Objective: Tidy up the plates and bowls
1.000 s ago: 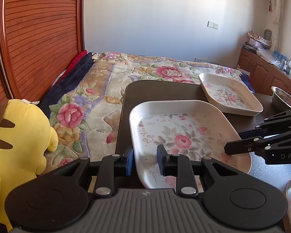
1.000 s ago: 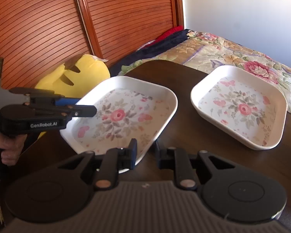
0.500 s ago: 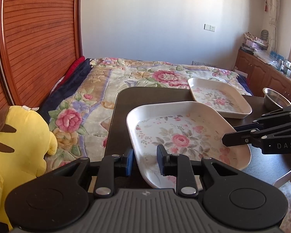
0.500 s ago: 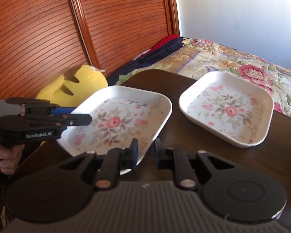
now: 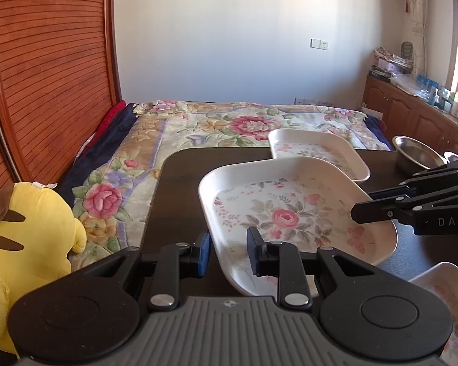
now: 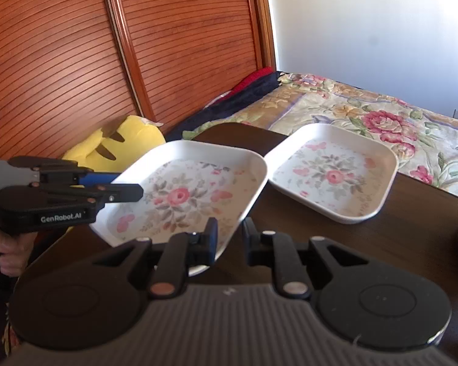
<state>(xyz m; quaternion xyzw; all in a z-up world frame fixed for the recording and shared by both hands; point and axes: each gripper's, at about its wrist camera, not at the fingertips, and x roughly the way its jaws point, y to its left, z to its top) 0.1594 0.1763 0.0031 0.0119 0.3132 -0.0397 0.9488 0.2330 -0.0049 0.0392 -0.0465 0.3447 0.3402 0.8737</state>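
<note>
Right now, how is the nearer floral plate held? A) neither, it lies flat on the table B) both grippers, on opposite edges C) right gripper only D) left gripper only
B: the left gripper clamps one rim of the nearer floral plate while the right gripper clamps the opposite rim, and the plate hangs tilted above the dark table, its far corner overlapping the second floral plate in both views.

Two marks legible. "GenRobot.AI" in white on the body of my left tongs [image 6: 128,187]. "DAS", cut by the frame edge, on my right tongs [image 5: 358,212].
</note>
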